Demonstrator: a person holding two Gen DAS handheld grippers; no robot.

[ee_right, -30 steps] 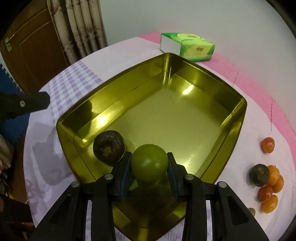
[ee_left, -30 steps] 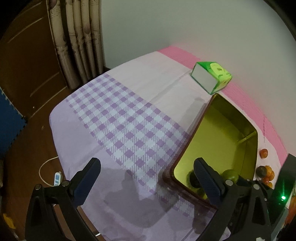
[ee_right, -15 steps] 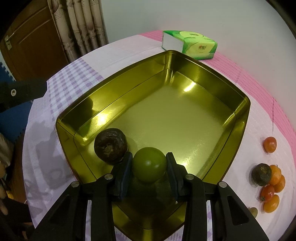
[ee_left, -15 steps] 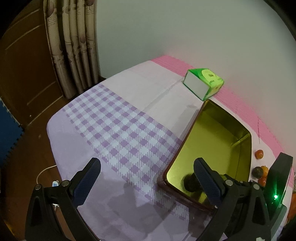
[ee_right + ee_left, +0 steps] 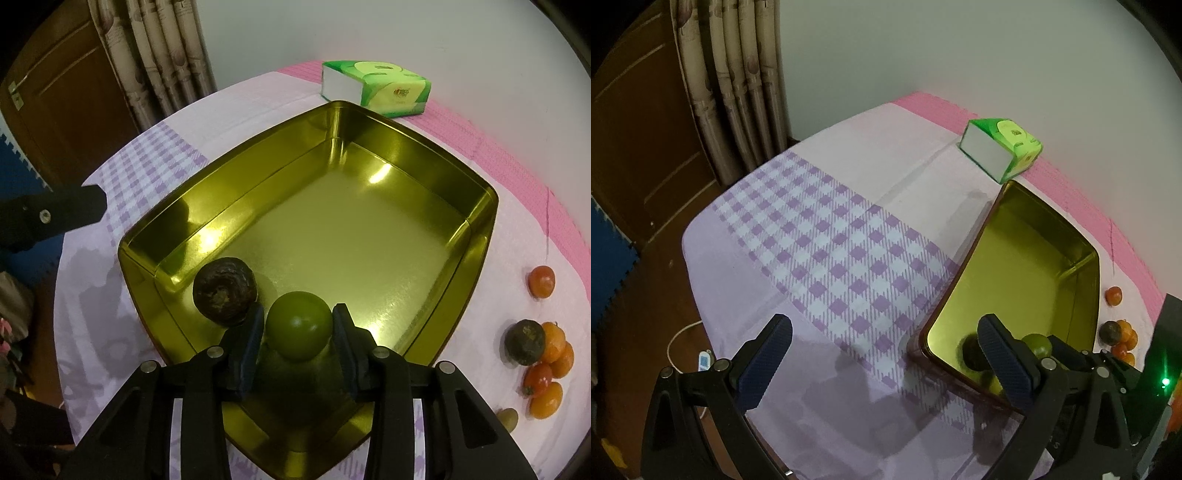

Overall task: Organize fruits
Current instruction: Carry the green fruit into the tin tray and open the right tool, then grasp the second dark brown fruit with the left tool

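At the bottom of the left wrist view, the left gripper is seen with its jaws spread wide and nothing between them, above the purple checked tablecloth. To the right of centre, a gold metal tin is set on the cloth, and a green round fruit and a dark round fruit are glimpsed in its near corner, partly hidden behind the gripper's right finger. A green tissue pack is placed past the far end of the tin, at the upper right. Small orange and red fruits are gathered at the right edge, on the cloth outside the tin. A curtain is hung at the upper left.

In the lower centre of the right wrist view, the right gripper is held over the near corner of the gold metal tin, jaws narrow, with the green round fruit between its fingers. Whether the pads press on the fruit or only frame it cannot be told. The dark round fruit, wrinkled, is lying just left of the green one, against the tin's near left wall. At the lower right, outside the tin, the small orange and red fruits are clustered beside another dark fruit, with a single red one apart above them. The green tissue pack is seen at the top.
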